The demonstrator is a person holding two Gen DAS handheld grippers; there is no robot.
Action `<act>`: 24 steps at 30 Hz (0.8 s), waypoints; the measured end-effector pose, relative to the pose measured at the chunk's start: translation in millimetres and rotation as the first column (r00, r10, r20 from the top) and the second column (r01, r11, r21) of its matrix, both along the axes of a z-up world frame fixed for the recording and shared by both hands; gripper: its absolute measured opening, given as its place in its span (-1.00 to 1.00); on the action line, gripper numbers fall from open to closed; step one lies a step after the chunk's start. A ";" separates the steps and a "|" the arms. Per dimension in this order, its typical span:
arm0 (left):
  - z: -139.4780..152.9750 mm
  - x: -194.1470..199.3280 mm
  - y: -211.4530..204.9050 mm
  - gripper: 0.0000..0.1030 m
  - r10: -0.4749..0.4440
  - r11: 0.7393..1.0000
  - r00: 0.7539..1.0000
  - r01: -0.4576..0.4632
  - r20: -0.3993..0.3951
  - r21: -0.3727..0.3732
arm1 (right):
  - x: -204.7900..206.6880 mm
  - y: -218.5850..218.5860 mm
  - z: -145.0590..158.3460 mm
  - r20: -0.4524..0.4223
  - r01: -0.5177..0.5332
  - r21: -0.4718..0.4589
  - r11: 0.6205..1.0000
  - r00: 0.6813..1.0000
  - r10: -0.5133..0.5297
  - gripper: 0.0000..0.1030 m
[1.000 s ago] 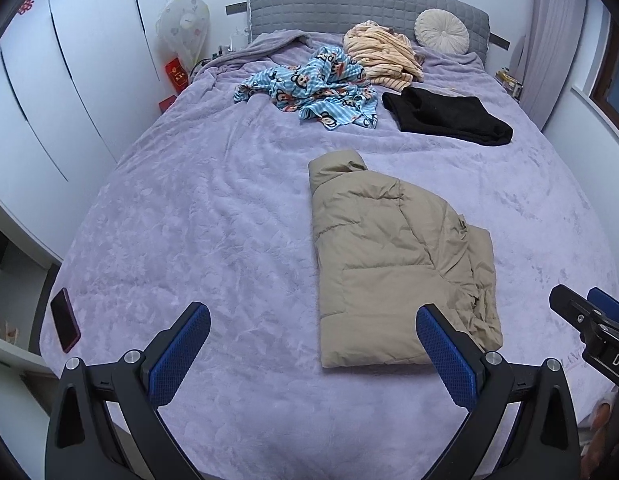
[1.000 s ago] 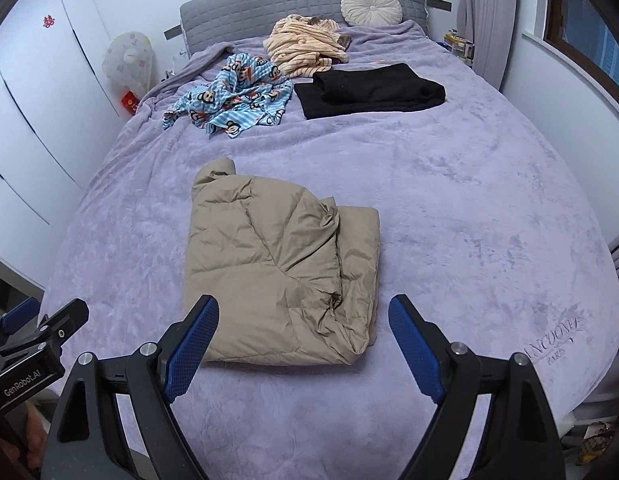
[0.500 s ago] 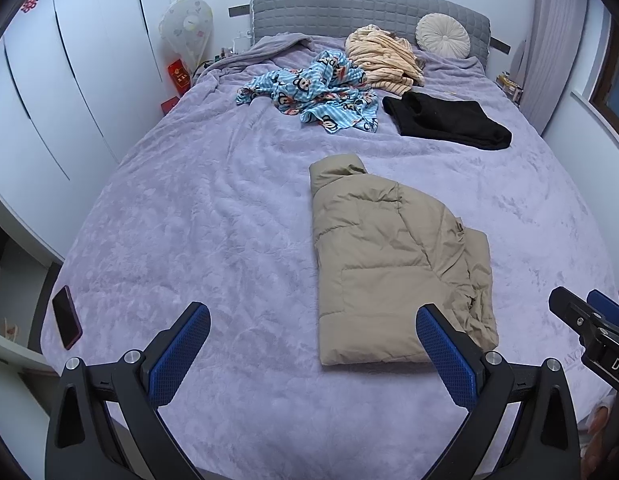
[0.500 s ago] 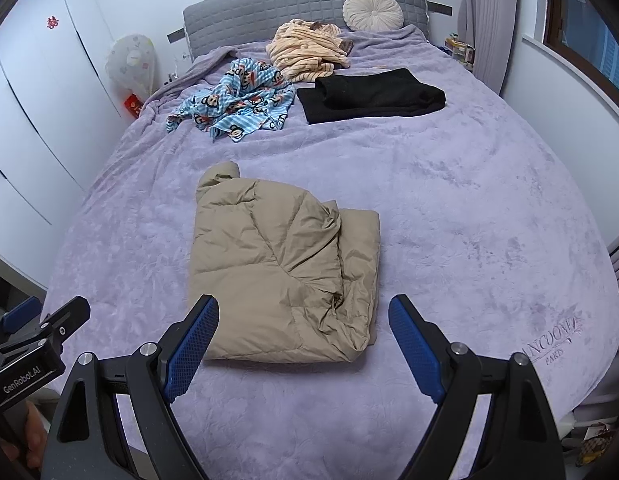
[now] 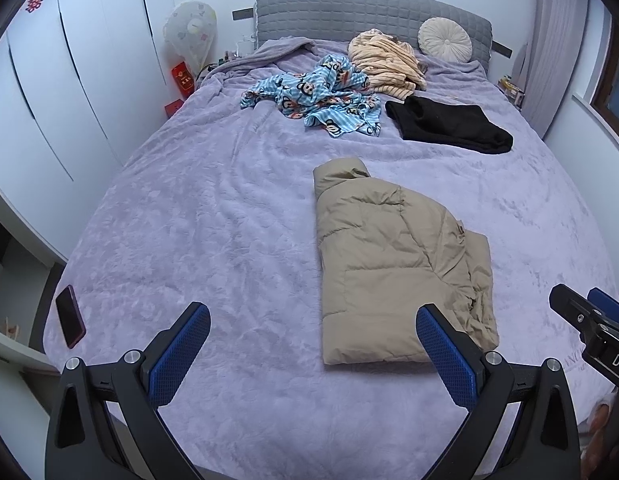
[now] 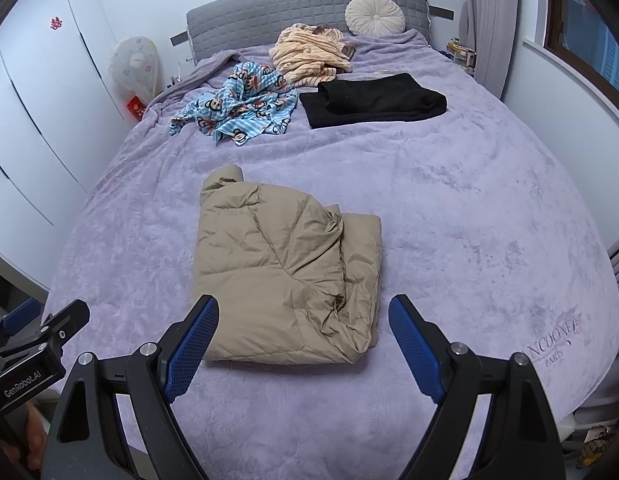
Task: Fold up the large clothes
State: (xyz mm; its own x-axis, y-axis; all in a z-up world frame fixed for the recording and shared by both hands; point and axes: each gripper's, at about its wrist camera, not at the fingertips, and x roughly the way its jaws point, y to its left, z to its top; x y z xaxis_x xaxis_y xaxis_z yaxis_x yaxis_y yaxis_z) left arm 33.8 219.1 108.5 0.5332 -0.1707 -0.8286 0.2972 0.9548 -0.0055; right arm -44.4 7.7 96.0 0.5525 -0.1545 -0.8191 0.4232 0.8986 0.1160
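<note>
One big bed point(image 5: 197, 216) held it all. One tan coat point(image 5: 393, 276) lay folded near its foot end, puffy and slippery. I thought it could puff up and fall open if nobody pressed it flat. One blue monkey cloth point(image 5: 321, 98) and one peach cloth point(image 5: 385, 62) sat unfolded by the headboard, and one black top point(image 5: 449, 124) lay flat. Two grippers, left point(image 5: 313, 344) and right point(image 6: 303, 338), hung wide apart, holding nothing. One phone point(image 5: 70, 316) could slide off the edge.
</note>
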 end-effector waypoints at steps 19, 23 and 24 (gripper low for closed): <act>2.9 1.0 0.7 1.00 0.000 1.000 1.000 0.000 0.010 0.001 | 0.6 2.5 0.6 0.001 -0.001 0.002 1.000 1.000 0.001 0.72; 3.0 1.8 0.8 1.00 0.002 1.000 1.000 -0.002 0.007 0.000 | 0.9 2.3 1.3 0.001 -0.002 0.002 1.000 1.000 0.002 0.72; 4.1 2.1 1.1 1.00 0.004 1.000 1.000 -0.004 0.007 0.003 | 0.9 2.5 1.4 0.001 -0.001 0.002 1.000 1.000 0.001 0.72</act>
